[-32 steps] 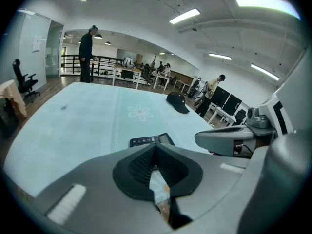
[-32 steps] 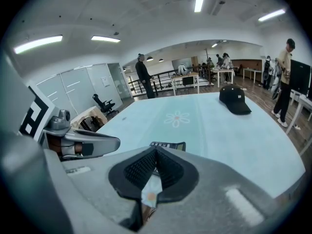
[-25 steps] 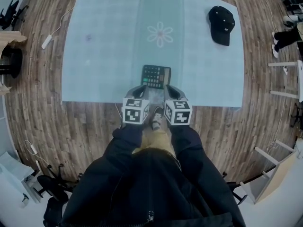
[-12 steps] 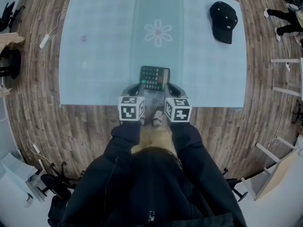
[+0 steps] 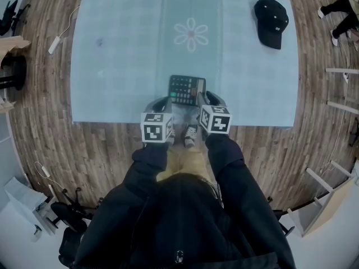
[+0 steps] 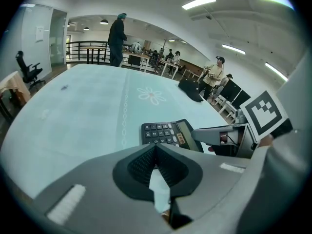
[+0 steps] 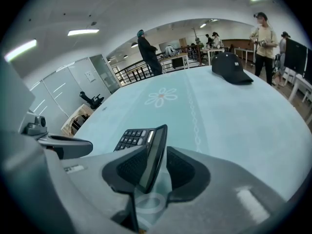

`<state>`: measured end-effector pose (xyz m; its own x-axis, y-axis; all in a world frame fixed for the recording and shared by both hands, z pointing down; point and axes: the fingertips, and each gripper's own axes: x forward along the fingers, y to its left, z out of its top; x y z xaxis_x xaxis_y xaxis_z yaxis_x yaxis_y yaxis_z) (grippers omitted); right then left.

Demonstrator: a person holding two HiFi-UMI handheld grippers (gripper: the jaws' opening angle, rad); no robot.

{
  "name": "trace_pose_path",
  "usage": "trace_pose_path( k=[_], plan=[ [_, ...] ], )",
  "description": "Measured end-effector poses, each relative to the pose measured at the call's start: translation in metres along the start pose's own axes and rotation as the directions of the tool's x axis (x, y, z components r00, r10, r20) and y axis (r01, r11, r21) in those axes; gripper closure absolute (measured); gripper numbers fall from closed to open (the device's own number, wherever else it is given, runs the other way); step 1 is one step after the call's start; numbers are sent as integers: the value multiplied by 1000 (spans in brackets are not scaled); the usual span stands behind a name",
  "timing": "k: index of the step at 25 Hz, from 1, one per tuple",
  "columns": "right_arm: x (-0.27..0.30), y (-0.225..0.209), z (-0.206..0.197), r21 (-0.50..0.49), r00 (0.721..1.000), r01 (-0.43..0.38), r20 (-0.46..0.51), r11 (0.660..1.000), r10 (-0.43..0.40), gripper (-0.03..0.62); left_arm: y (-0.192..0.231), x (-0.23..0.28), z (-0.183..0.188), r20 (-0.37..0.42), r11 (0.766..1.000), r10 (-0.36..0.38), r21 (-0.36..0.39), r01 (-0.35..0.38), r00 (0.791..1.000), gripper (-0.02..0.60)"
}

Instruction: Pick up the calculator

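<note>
A black calculator [image 5: 187, 89] lies on the pale blue tablecloth [image 5: 123, 66], close to the near edge. In the right gripper view its raised right edge [image 7: 152, 150] stands between the pads of my right gripper [image 7: 158, 154]. Those jaws have just been opening, and a gap shows beside the right pad. In the head view my right gripper [image 5: 203, 98] sits at the calculator's right side. My left gripper [image 5: 166, 102] is at the calculator's near left corner. It is shut, its pads meeting on nothing [image 6: 156, 147], just short of the calculator [image 6: 168, 133].
A black cap [image 5: 271, 21] lies at the table's far right corner. A flower pattern [image 5: 190, 34] runs down the cloth's middle. The table's near edge [image 5: 112, 121] is right under both grippers. A white cable [image 5: 54, 45] lies on the wooden floor at the left. People stand beyond the table.
My right gripper has moved forward and down onto the calculator's right side. The left gripper has barely shifted. The calculator lies where it was.
</note>
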<state>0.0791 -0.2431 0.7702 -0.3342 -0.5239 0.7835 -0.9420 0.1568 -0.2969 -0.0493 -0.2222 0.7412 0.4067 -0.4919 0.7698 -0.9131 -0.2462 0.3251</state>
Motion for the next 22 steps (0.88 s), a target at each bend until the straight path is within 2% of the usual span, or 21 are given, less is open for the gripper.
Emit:
trace_pose_path(
  k=[6, 10, 14, 16, 18, 22],
  plan=[
    [15, 2, -5, 58, 999, -51, -18, 997, 52, 474, 9, -3, -4, -4, 1000, 4, -2, -4, 1000, 583],
    [21, 1, -9, 132, 997, -76, -13, 988, 79, 479, 14, -6, -8, -11, 1000, 11, -1, -11, 1000, 583],
    [18, 0, -10, 294, 989, -144, 18, 945, 145, 519, 15, -11, -9, -6, 1000, 10, -4, -10, 1000, 583],
    [13, 6, -3, 332, 984, -176, 52, 927, 168, 541, 13, -14, -6, 4, 1000, 8, -1, -8, 1000, 583],
    [7, 15, 5, 326, 983, -183, 78, 928, 167, 553, 13, -18, -2, 16, 1000, 9, 2, -9, 1000, 583],
    [-8, 31, 18, 219, 985, -162, 97, 962, 144, 554, 8, -29, 8, 50, 1000, 9, 6, -10, 999, 583]
  ],
)
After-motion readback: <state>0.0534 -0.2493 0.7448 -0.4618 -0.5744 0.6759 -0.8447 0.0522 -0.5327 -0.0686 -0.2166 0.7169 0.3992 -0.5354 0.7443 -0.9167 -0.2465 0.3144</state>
